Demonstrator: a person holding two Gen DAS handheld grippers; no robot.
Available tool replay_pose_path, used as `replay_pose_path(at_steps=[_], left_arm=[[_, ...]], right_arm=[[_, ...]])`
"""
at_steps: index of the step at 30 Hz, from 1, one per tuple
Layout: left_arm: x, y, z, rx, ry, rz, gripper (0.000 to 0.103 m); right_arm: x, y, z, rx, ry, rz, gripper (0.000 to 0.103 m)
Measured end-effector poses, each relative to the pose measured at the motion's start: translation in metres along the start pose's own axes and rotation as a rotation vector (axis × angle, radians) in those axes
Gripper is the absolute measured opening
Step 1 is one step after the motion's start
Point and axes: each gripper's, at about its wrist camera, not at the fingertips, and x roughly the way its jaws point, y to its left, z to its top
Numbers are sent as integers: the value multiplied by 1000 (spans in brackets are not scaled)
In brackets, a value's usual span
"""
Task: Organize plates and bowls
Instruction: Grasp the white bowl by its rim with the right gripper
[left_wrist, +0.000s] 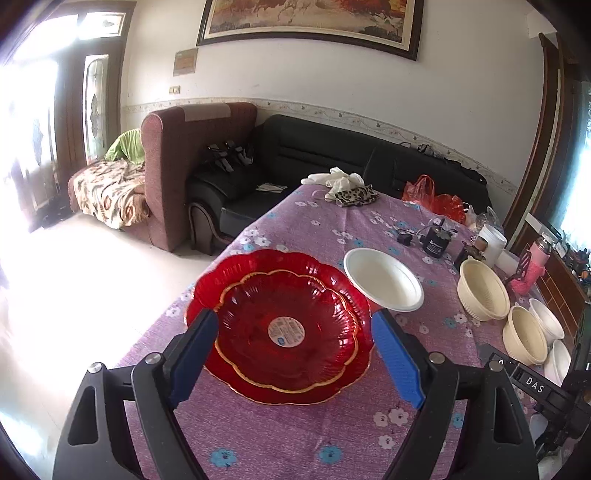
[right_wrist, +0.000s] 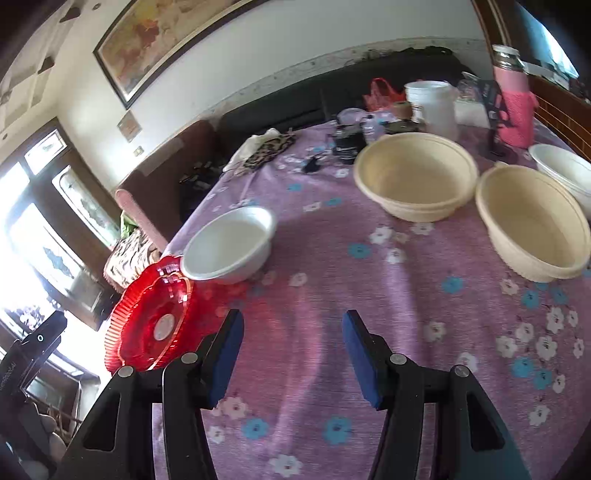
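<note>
While the two red plates (left_wrist: 284, 325) already lie nested at the tabletop's (left_wrist: 258, 435) left edge, the white bowl (left_wrist: 384, 278) touching them and the cream bowls (right_wrist: 415, 175) at upper right remain unstacked, so I judge sorting half done. Left gripper (left_wrist: 293, 356) fingers stand wide around the plates without touching; right gripper (right_wrist: 291, 354) fingers stand apart, empty. Only the left view shows more white bowls (left_wrist: 546, 321) at its right edge.

The red plates (left_wrist: 284, 328) look like glossy, ribbed plastic. The white bowl (left_wrist: 384, 280) is smooth and matt. Woven cloth (left_wrist: 295, 435) covers the surface.
</note>
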Motion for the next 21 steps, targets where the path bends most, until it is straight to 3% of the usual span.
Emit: replay_pose_path(at_steps=[7,16,21], left_arm=[[21,-8,-2,-9,50,-22,85],[29,21,0,-129,44,-29,85],[33,42,3,-185,51,-26,85]], right_arm=[[12,-25,7,68,23,-3,60],[60,0,45,109,49,68,62],[106,14,60,164,116,94,63]])
